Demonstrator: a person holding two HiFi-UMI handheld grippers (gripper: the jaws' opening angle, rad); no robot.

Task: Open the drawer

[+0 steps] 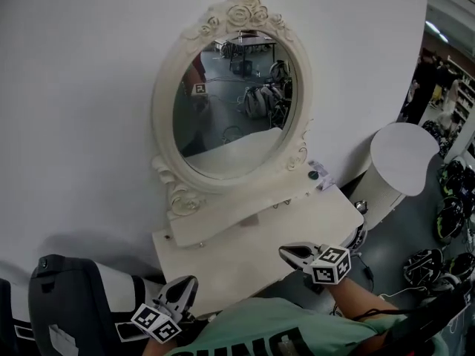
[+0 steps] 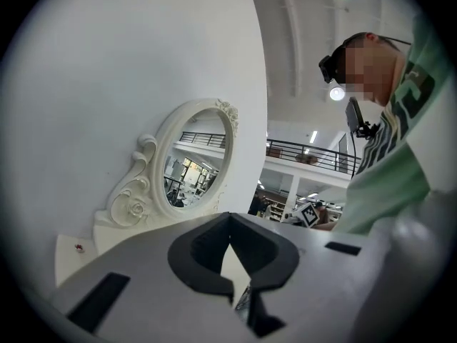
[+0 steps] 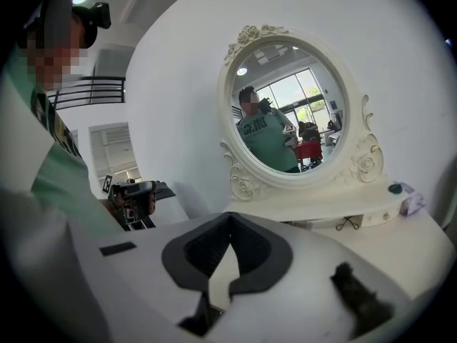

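Oval mirror (image 1: 231,102), round white table (image 1: 404,158)

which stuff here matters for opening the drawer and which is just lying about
For the job: drawer with the dark handle; left gripper and right gripper, both shut, empty.
Lying about: oval mirror; small green item; round white table; dark chair.

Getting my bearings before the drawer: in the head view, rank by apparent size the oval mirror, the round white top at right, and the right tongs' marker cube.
1. oval mirror, clearly largest.
2. round white top.
3. marker cube on the right tongs, smallest, even though nearest the camera.
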